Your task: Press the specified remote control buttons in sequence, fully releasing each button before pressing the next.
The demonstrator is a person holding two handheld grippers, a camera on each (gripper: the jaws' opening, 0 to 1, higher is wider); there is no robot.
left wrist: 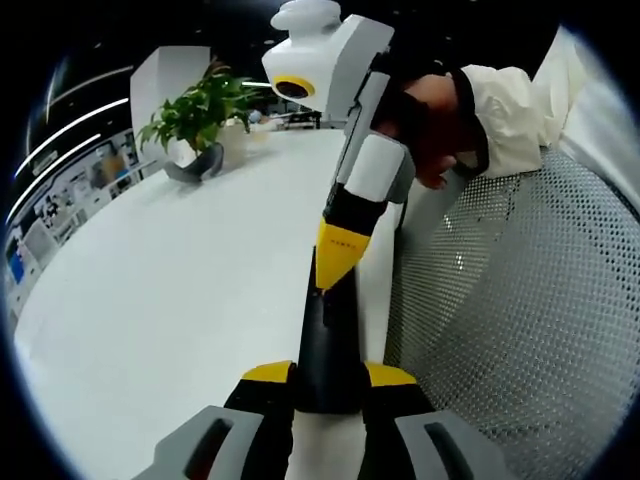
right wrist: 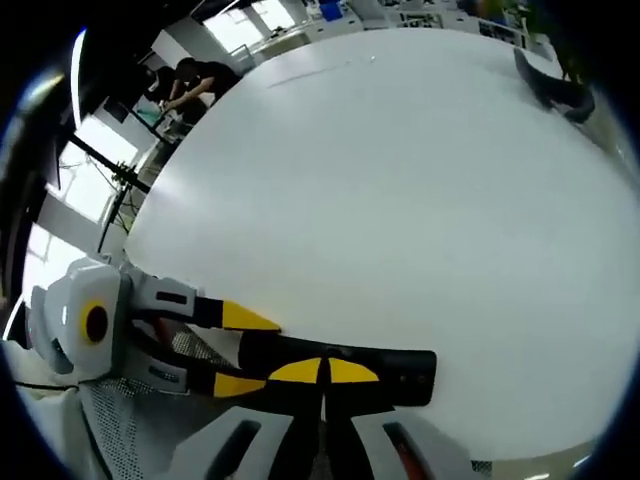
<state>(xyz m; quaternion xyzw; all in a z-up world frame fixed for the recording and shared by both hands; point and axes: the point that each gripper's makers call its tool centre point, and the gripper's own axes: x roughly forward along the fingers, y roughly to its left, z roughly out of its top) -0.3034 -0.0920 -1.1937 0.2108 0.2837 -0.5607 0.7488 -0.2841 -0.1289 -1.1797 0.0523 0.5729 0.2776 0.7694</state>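
A long black remote point(left wrist: 325, 345) sticks out over the white table point(left wrist: 180, 290), and my left gripper point(left wrist: 328, 375) is shut on its near end, a yellow-tipped jaw on each side. My right gripper point(left wrist: 340, 262) comes down from above with its yellow tips together on the remote's far part. In the right gripper view the remote point(right wrist: 400, 375) lies crosswise at the table's near edge. There my right gripper point(right wrist: 325, 372) is shut, its tips resting on the remote's top face. My left gripper point(right wrist: 240, 350) clamps the remote's left end. The buttons are hidden.
A potted plant point(left wrist: 200, 120) stands at the table's far end, its dark pot point(right wrist: 550, 85) at the upper right in the right gripper view. A mesh chair back point(left wrist: 520, 300) sits beside the table. A hand in a white sleeve point(left wrist: 500, 110) holds my right gripper. People point(right wrist: 190, 85) stand far behind.
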